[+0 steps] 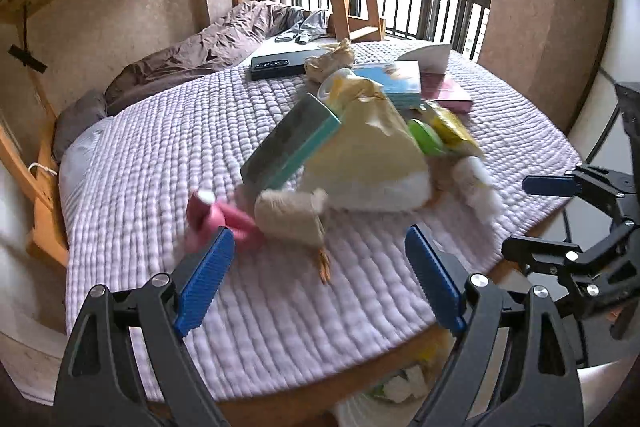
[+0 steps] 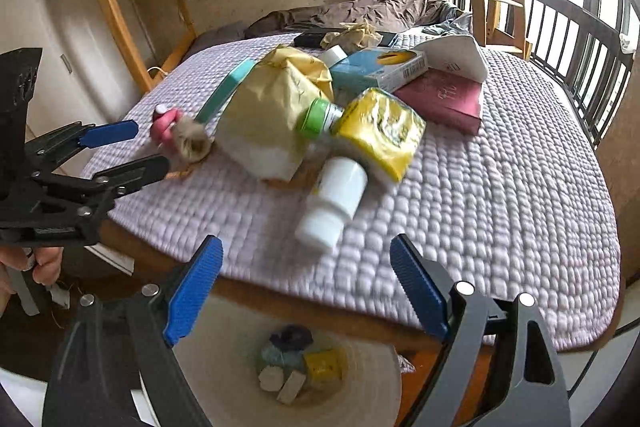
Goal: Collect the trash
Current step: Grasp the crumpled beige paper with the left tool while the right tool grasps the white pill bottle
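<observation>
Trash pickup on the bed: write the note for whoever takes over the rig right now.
Left gripper: open, nothing between the fingers, above the near bed edge.
Right gripper: open, empty, over the bin.
Bin: on the floor below the bed's near edge, already holds several pieces, one yellow.
Bed: a pile remains: white bottle, yellow packet, green-capped bottle, paper bag, pink item, teal box, blue box, crumpled paper.
Done: some trash binned.
Left: the pile; the white bottle lies nearest the bin. The maroon book may not be trash.
</observation>
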The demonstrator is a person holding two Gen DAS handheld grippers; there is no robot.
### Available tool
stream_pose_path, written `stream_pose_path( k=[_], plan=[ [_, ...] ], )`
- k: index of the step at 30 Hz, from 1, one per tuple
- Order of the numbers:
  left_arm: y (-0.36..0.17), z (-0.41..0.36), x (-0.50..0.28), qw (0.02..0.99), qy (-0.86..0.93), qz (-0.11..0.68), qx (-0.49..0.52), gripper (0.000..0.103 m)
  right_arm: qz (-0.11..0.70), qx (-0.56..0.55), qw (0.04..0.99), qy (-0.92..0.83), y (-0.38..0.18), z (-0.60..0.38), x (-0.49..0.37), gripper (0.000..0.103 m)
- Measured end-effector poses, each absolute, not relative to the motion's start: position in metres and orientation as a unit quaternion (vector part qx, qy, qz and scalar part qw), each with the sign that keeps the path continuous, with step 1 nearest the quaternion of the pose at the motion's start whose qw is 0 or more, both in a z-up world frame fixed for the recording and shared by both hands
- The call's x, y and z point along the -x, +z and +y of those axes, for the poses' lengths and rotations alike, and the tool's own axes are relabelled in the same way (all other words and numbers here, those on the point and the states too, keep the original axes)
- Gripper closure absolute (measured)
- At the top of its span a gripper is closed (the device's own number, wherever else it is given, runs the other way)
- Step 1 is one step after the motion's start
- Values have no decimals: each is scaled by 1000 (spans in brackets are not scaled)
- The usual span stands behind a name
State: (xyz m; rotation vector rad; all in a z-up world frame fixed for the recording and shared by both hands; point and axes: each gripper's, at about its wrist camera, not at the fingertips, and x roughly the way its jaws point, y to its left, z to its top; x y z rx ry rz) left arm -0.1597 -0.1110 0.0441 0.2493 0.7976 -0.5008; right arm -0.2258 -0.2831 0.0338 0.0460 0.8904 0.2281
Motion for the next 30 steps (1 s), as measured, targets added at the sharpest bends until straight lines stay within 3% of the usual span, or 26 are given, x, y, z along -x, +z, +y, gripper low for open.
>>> stream_pose_path(
  k=[9, 12, 17, 19, 22, 30],
  plan=[
    [24, -112, 126, 873, -245, 402, -128, 21, 448, -33, 889, 93, 20, -283, 194, 35],
    [19, -116, 118, 870, -248, 407, -126, 30, 448, -37, 888, 92, 17, -282, 189, 44],
    [17, -119, 109, 870, -245, 408, -132, 54, 448, -29, 889, 94, 15, -279, 180, 61],
    [17, -118, 108, 869, -248, 409, -128, 55, 446, -27, 890, 94, 15, -278, 177, 68],
    [19, -117, 112, 871, -248, 402, -138, 60, 443, -23, 891, 94, 15, -278, 175, 69],
    [29, -113, 127, 872, -255, 398, -123, 60, 438, -32, 893, 99, 21, -283, 178, 70]
  ],
)
